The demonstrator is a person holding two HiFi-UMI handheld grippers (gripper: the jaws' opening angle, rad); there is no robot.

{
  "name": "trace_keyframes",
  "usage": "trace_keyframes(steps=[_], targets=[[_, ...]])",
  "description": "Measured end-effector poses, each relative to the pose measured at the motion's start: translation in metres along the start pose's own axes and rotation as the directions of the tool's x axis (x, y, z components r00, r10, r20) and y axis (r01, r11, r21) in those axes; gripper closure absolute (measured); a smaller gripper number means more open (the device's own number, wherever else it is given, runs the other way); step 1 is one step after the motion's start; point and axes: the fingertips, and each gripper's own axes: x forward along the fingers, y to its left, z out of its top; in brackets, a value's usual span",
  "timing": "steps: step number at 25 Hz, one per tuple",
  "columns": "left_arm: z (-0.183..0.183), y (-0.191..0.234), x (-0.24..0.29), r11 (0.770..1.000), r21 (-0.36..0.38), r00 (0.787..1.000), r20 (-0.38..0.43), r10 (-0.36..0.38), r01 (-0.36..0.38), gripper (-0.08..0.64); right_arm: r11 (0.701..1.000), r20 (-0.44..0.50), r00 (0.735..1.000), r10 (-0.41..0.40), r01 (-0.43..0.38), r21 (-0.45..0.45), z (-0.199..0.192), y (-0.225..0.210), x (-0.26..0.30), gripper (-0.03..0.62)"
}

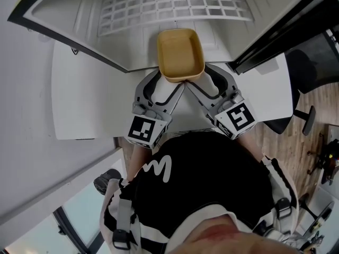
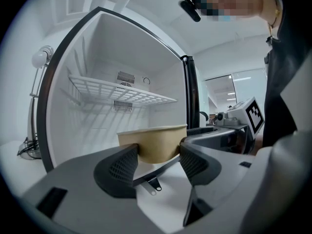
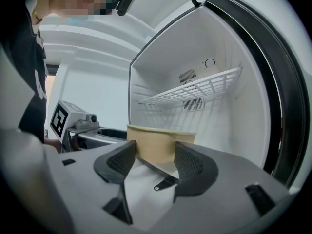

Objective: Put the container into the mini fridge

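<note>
Tan paper container (image 1: 180, 54), pinched at its near edge by both the left tongs (image 2: 158, 161) and the right tongs (image 3: 155, 161), hangs at the front edge of the open mini fridge (image 1: 74, 15); best keep it level, slide it under the wire shelf (image 1: 175, 4), then lower and release.

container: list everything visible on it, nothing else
The container is a tan, paper-looking tub, rectangular with rounded corners, a rolled rim and walls that taper downward. It has no lid and looks empty. It is upright and level, with the left gripper and right gripper each clamped on its near end. It is at the mouth of the open mini fridge, below the wire shelf. Whether its base touches the fridge floor cannot be told.
</note>
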Motion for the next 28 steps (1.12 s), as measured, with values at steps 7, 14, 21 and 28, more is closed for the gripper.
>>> trace_keyframes(steps=[7, 14, 21, 28], targets=[[-0.019, 0.000, -0.003, 1.000, 0.002, 0.996, -0.085, 0.008, -0.008, 0.285, 1.000, -0.020, 1.000, -0.001, 0.001, 0.005, -0.009, 0.001, -0.002, 0.334], [-0.027, -0.003, -0.004, 1.000, -0.014, 0.996, -0.090, 0.004, -0.005, 0.285, 1.000, -0.049, 0.999, -0.002, 0.002, 0.013, -0.021, 0.002, -0.004, 0.334], [-0.034, -0.005, -0.006, 1.000, -0.021, 0.995, -0.099, 0.006, -0.008, 0.285, 1.000, -0.046, 0.999, 0.006, -0.006, 0.004, -0.025, 0.004, -0.005, 0.334], [-0.040, -0.007, -0.007, 1.000, -0.022, 0.994, -0.113, 0.004, -0.006, 0.285, 1.000, -0.071, 0.997, 0.004, -0.003, 0.021, -0.034, 0.006, -0.007, 0.334]])
